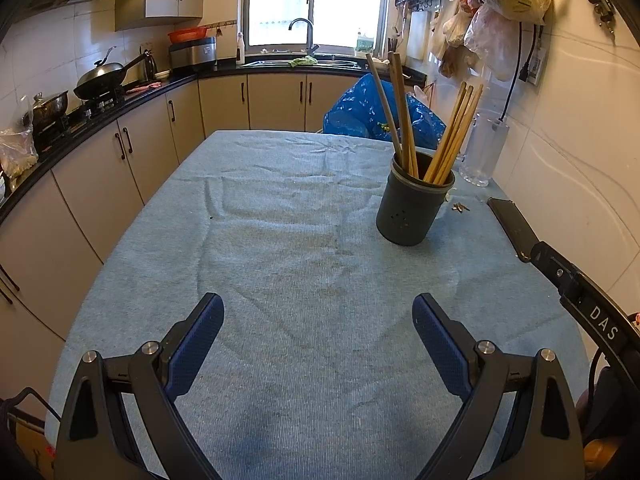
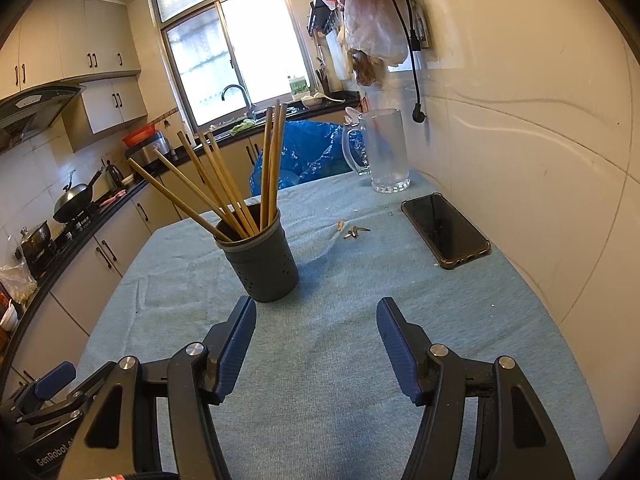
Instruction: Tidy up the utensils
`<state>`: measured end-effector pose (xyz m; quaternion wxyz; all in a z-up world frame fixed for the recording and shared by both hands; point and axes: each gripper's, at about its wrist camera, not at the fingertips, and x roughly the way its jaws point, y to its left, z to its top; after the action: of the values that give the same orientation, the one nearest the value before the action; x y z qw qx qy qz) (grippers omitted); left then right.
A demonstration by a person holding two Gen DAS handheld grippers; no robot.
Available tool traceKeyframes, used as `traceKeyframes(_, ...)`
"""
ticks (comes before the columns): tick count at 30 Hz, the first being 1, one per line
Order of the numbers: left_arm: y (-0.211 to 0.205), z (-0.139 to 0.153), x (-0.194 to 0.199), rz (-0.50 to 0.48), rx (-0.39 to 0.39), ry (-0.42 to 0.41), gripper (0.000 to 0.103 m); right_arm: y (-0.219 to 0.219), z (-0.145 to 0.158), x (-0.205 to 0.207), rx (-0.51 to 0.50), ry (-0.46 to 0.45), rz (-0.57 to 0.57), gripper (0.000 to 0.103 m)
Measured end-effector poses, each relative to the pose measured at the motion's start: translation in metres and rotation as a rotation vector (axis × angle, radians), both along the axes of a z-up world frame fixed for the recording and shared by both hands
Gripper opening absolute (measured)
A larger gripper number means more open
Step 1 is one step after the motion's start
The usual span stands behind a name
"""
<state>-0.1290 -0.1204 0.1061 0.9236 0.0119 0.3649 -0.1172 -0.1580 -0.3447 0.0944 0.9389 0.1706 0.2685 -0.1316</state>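
Note:
A dark grey utensil holder [image 1: 412, 210] [image 2: 260, 264] stands upright on the blue-cloth table [image 1: 280, 240] [image 2: 344, 352]. Several wooden chopsticks [image 1: 452, 136] [image 2: 224, 188] stick out of it and lean apart. My left gripper [image 1: 318, 308] hovers open over the bare cloth, well short of the holder, which is ahead to its right. My right gripper [image 2: 316, 312] is open too, nothing between its fingers, with the holder just ahead of its left fingertip [image 2: 246, 312]. Part of the right gripper's body [image 1: 576, 288] shows at the left wrist view's right edge.
A black phone [image 2: 446, 230] [image 1: 514, 226] lies near the wall on the right. A clear glass pitcher [image 2: 384, 152] [image 1: 484, 148] stands behind it. Small shell scraps [image 2: 356, 232] lie on the cloth. A blue plastic bag [image 1: 380, 108] sits past the table's far edge. Counters run along the left.

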Motion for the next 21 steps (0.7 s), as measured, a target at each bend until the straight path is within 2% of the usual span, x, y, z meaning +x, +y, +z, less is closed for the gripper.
traceKeyframes(21, 0.004, 0.014, -0.019, -0.002, -0.012, -0.053, 0.094, 0.004, 0.008, -0.015, -0.029, -0.036, -0.015, 0.068)
